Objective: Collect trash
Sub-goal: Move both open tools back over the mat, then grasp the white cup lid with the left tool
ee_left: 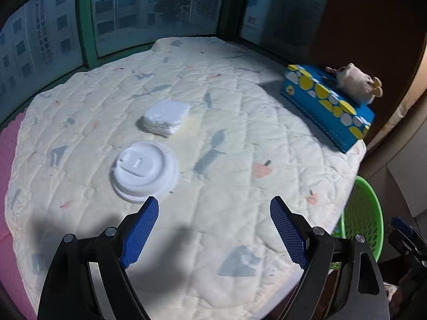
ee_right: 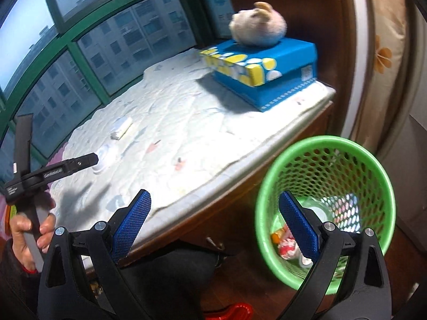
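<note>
I had the left gripper (ee_left: 213, 210) wide open and empty above the round white plastic cup lid (ee_left: 144, 171) on the quilted pad (ee_left: 240, 138), while the right gripper (ee_right: 214, 205), fingers also spread empty, hovered by the green mesh wastebasket (ee_right: 325, 146).

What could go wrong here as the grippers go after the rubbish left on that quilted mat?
The white cup lid lies flat and low, so the open left gripper may pinch the soft quilted mat instead, or nudge the lid away. The white tissue wad looks soft and could be only partly caught. The green basket stands below the mat's edge, beside the empty right gripper, so a piece carried across might drop short.
</note>
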`<state>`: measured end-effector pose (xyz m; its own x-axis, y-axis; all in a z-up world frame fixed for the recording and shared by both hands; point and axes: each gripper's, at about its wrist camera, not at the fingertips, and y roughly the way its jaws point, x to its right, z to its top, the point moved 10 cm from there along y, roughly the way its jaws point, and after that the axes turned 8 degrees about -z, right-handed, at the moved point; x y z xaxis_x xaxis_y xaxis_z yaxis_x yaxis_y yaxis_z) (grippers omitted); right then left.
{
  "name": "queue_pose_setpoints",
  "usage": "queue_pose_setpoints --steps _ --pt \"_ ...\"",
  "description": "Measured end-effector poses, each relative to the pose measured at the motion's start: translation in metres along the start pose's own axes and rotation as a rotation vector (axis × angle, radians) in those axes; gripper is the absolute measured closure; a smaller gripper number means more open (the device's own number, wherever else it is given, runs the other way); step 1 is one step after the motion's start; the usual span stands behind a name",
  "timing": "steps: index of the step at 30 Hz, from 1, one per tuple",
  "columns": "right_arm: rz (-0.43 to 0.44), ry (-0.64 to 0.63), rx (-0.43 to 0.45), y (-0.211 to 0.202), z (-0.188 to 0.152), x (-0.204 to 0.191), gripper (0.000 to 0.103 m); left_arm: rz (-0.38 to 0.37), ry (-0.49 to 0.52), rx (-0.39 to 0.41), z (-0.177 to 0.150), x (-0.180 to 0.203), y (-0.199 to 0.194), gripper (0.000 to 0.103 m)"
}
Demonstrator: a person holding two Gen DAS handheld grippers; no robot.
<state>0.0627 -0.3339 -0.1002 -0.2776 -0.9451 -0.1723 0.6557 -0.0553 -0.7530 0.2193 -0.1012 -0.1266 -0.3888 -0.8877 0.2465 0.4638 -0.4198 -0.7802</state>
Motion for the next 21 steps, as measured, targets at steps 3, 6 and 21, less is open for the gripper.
queue_pose_setpoints --steps 3,6,21 --pt "0.020 -0.028 -0.004 0.006 0.005 -0.019 0.007 0.062 -0.009 -0.008 0.006 -0.036 0.006 0.018" --pt "0.035 -0.052 -0.012 0.013 0.008 -0.036 0.007 0.089 -0.019 -0.025 0.010 -0.062 0.016 0.018" --pt "0.069 -0.116 -0.056 0.046 0.018 -0.085 0.007 0.077 0.019 -0.095 0.013 -0.086 0.064 0.014"
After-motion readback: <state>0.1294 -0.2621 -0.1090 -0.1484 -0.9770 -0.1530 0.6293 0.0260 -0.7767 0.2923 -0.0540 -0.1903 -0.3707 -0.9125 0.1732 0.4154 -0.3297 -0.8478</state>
